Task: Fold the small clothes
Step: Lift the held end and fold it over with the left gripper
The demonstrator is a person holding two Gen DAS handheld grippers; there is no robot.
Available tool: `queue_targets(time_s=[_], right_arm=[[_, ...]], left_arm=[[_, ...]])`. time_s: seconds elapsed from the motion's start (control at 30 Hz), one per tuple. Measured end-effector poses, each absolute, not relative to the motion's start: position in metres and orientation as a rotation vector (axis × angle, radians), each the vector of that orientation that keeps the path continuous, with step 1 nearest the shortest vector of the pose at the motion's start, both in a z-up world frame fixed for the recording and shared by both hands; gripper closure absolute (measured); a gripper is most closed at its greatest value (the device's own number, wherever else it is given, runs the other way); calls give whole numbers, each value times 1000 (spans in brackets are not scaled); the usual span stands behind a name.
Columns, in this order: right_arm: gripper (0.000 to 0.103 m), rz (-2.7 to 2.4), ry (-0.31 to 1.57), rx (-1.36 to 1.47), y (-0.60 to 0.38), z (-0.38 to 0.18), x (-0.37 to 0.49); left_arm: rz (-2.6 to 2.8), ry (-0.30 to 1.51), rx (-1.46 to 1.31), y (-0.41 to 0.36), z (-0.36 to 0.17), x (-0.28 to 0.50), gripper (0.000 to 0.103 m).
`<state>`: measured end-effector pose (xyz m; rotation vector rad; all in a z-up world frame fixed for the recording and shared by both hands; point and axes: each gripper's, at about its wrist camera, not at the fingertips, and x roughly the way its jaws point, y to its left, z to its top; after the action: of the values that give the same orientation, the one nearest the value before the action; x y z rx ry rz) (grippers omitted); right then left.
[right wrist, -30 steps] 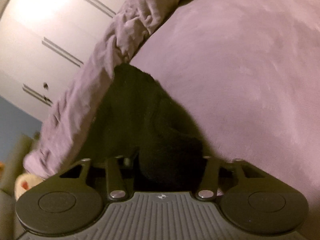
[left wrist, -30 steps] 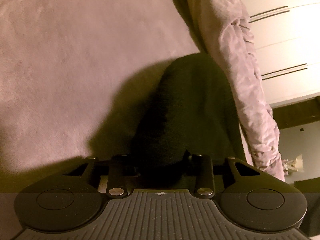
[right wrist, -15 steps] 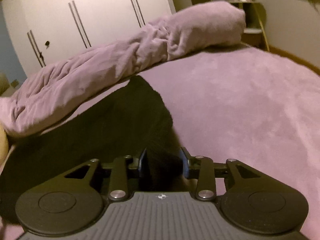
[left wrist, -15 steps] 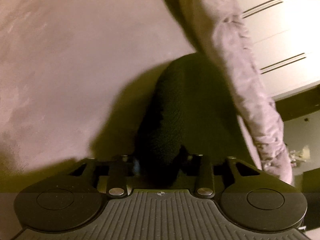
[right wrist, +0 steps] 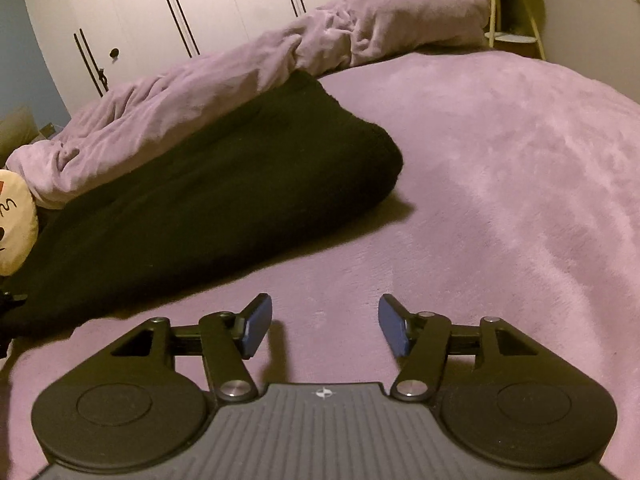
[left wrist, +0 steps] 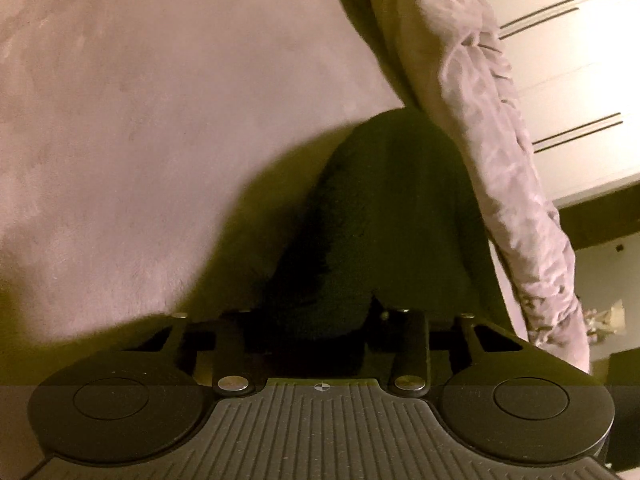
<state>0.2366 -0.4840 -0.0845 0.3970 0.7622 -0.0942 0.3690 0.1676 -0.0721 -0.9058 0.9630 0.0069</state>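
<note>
A black knitted garment [right wrist: 208, 184] lies folded on the purple bed cover [right wrist: 500, 184], against the bunched purple duvet. In the left wrist view the same black garment [left wrist: 384, 220] fills the space between my left gripper's fingers; my left gripper [left wrist: 320, 320] is shut on its near edge and its fingertips are hidden by the cloth. My right gripper [right wrist: 325, 328] is open and empty, its blue pads [right wrist: 256, 326] just above the cover, a little in front of the garment's near edge.
A bunched purple duvet [right wrist: 240, 80] runs along the far side of the bed. A cream cushion [right wrist: 14, 224] lies at the left. White wardrobe doors [right wrist: 160, 12] stand behind. A small side table [right wrist: 516, 16] stands at the back right.
My right gripper has let go of the black garment, opened and pulled back. The garment now lies flat on the bed. My left gripper still holds its edge.
</note>
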Motion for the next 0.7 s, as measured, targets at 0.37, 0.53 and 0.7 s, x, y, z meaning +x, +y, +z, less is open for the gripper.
queue_targets(time_s=[0.37, 0.53, 0.7], right_arm=[[44, -55, 763, 455, -483, -84, 232], [44, -23, 764, 458, -479, -83, 225], [44, -5, 754, 497, -484, -83, 220]], left_arm=[[-13, 905, -775, 151, -33, 363, 69], [-20, 883, -716, 140, -13, 360, 71], [-59, 827, -503, 94, 26, 357, 74]])
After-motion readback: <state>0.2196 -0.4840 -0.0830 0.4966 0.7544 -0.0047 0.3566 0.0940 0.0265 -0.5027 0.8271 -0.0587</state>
